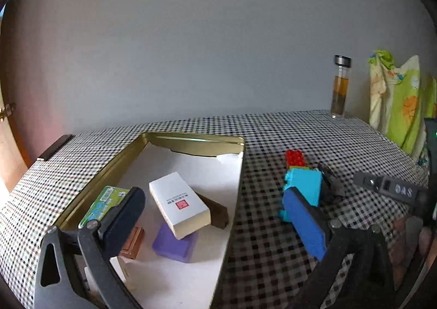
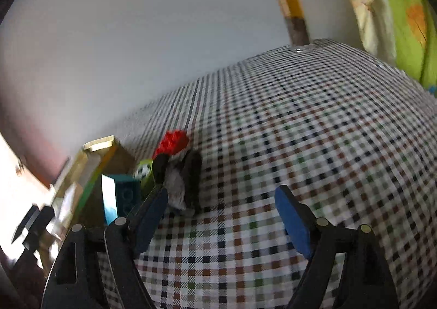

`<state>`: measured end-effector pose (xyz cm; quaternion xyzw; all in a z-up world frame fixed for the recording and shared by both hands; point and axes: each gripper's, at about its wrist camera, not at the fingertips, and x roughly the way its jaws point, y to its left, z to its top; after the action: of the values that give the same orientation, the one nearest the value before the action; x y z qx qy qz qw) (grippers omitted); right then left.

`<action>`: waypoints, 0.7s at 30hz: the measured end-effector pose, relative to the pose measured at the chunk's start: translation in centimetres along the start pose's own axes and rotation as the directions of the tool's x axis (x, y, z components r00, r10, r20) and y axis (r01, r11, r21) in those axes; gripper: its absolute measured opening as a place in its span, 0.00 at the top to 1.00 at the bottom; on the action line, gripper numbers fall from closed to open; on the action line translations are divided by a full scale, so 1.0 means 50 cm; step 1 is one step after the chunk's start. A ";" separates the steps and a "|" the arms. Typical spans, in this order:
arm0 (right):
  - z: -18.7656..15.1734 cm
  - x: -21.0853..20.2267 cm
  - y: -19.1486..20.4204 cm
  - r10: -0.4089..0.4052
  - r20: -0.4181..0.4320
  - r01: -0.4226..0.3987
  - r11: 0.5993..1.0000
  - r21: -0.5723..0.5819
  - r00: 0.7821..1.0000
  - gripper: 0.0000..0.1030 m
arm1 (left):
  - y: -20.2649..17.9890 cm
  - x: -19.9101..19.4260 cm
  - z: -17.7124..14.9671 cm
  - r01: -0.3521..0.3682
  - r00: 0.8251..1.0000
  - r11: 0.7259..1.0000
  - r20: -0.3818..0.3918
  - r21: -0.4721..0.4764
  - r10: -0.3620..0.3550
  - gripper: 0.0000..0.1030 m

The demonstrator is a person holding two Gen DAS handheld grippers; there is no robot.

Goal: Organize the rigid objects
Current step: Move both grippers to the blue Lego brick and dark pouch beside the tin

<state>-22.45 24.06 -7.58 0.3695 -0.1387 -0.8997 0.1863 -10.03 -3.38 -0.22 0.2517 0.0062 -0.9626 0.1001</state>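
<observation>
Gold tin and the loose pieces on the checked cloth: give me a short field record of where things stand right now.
tin: lid off, lined white
in tin: white box leaning on brown block, purple block, green card
outside tin: red brick, cyan brick, dark rock, on cloth
back corner: bottle, upright
left gripper: open, empty
right gripper: open, empty, rock just past the left finger

Both the left gripper (image 1: 218, 208) and right gripper (image 2: 221, 213) have black angular arms with silver screws and blue finger pads (image 2: 293, 223), seemingly foam.
</observation>
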 end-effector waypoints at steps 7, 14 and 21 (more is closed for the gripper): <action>-0.004 0.008 0.030 -0.071 -0.021 0.070 0.996 -0.061 0.997 0.20 | 0.011 -0.017 -0.009 -0.047 0.999 0.999 0.012 -0.010 0.048 0.00; -0.008 0.008 0.061 -0.123 0.011 0.123 0.983 -0.134 0.992 0.20 | 0.041 -0.030 -0.018 -0.061 0.998 0.997 0.029 -0.047 0.063 0.00; -0.036 0.017 0.149 -0.079 0.028 0.084 0.969 -0.231 0.996 0.20 | 0.064 -0.029 -0.020 -0.062 0.997 0.994 0.032 -0.089 0.065 0.00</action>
<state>-19.96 16.84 -6.46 0.3423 -0.0193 -0.9200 0.1898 -7.68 -6.16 -0.29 0.2301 0.0390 -0.9620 0.1420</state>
